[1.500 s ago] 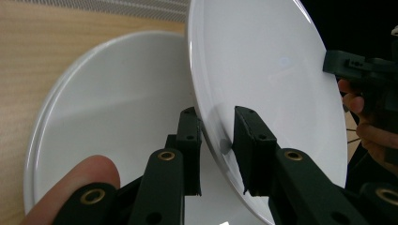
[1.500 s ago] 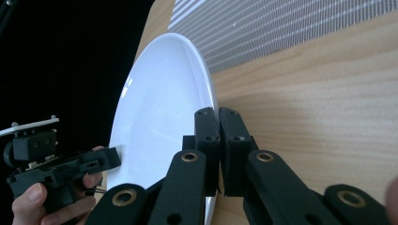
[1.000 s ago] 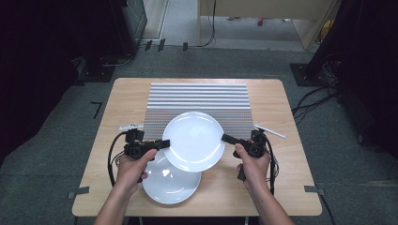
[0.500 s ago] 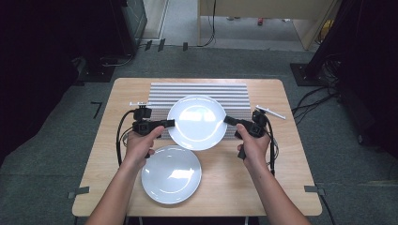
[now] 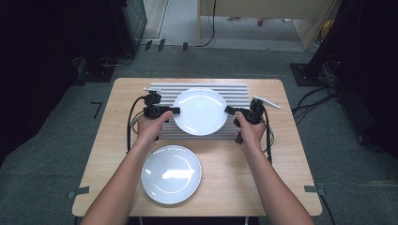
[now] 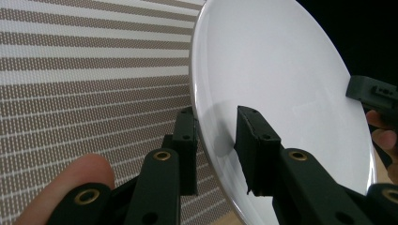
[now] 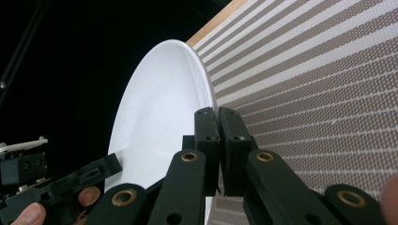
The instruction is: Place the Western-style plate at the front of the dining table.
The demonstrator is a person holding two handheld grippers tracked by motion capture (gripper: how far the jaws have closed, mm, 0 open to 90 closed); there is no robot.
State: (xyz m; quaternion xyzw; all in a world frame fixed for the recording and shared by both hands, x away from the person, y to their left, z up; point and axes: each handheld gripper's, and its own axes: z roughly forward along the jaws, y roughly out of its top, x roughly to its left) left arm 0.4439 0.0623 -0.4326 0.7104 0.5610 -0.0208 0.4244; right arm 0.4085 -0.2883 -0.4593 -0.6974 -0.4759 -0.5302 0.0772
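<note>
Your left gripper [image 5: 174, 110]: jaws straddle the left rim of the white plate [image 5: 199, 111], one above and one below. In the left gripper view [image 6: 216, 150] there is a visible gap between the pads and the rim, and the jaws have just been opening, so the grip here is released.
Your right gripper [image 5: 230, 110]: clenched on the plate's right rim; in the right gripper view [image 7: 218, 136] the two jaws stand almost together with the thin edge pinched between them.
Your hands: left hand [image 5: 151, 126] and right hand [image 5: 248, 131] each wrap a gripper body, forearms coming in from the near side.
Held plate: it sits between your two grippers, over the striped mat [image 5: 234, 93], roughly level in the high view. Whether it touches the mat I cannot tell.
Striped mat: spread across the far half of the wooden table [image 5: 112, 140].
Second white plate [image 5: 171, 174]: flat on the table, near you, well apart from both grippers.
</note>
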